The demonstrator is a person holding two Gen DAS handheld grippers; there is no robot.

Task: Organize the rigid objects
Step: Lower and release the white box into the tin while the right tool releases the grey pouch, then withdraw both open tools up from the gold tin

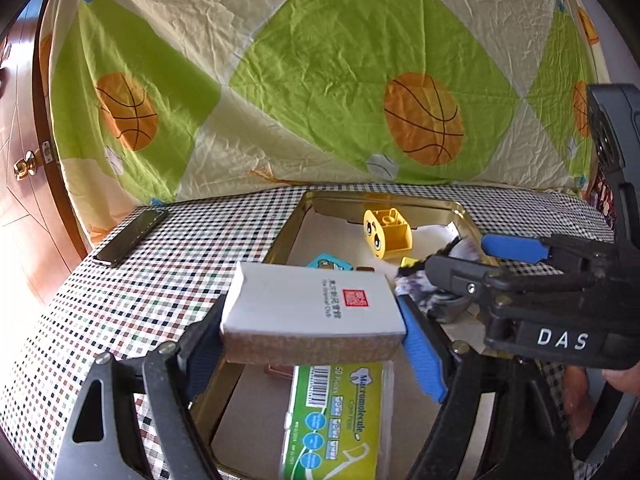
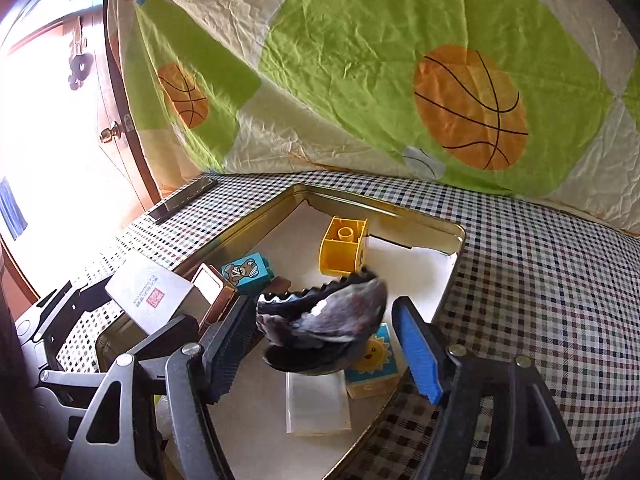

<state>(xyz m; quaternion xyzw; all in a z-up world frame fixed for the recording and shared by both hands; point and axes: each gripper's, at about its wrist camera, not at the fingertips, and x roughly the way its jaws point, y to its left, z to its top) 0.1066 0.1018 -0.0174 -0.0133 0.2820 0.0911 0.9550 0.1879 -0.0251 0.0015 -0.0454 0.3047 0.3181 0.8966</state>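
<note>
While the white box (image 1: 312, 304) is clamped between the two pads of the left gripper (image 1: 314, 332), it is held above the near part of the gold tin tray (image 1: 288, 232), over a green packet of floss picks (image 1: 336, 420) that lies inside. The jaws are closed on the short sides of the box, one dark pad on the left and one blue pad on the right.

The right gripper (image 2: 320, 344) is seen with its jaws apart. A dark hair claw clip (image 2: 328, 320) lies between them; it is blurred, and it seems that the blue pad does not touch it, so no firm grip can be stated.

Inside the tray a yellow toy block (image 2: 344, 248), a blue block with a bear picture (image 2: 248, 272), a block with a sun picture (image 2: 374, 356) and a clear flat packet (image 2: 318, 404) are found.

The tray is placed on a small-checked cloth (image 2: 540, 280). A dark phone (image 1: 132, 236) is laid on this cloth, well apart from the tray, to the left. Behind, a quilt with green squares and basketballs (image 1: 320, 80) is raised, and a wooden door with a brass knob (image 1: 24, 168) is seen at the left edge.
</note>
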